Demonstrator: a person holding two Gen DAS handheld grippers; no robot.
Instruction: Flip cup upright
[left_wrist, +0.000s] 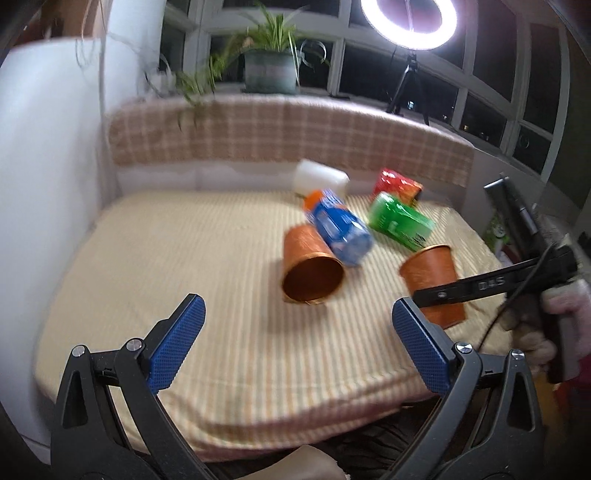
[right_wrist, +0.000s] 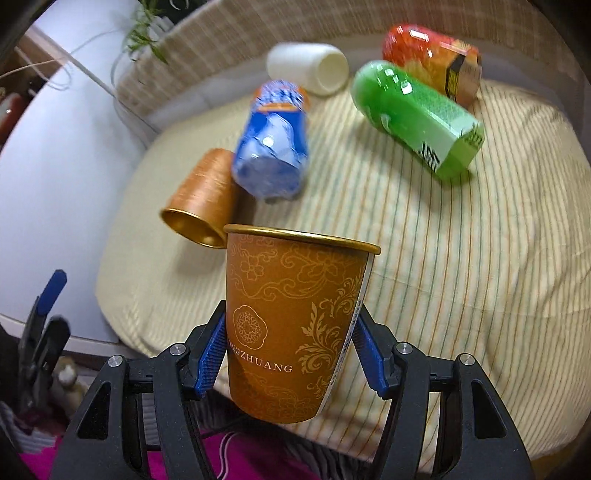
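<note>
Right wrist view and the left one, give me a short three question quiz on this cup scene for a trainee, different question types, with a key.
1. True or false: the right claw is shut on an orange patterned cup with its rim up.
2. Multiple choice: the second orange cup is A) upright, B) on its side with its mouth toward the left camera, C) stacked in the held cup.
3. Fill in: the blue bottle lies against the ____ cup.

Key: 1 true. 2 B. 3 second orange (the lying one); the left claw is open, holding nothing.
</note>
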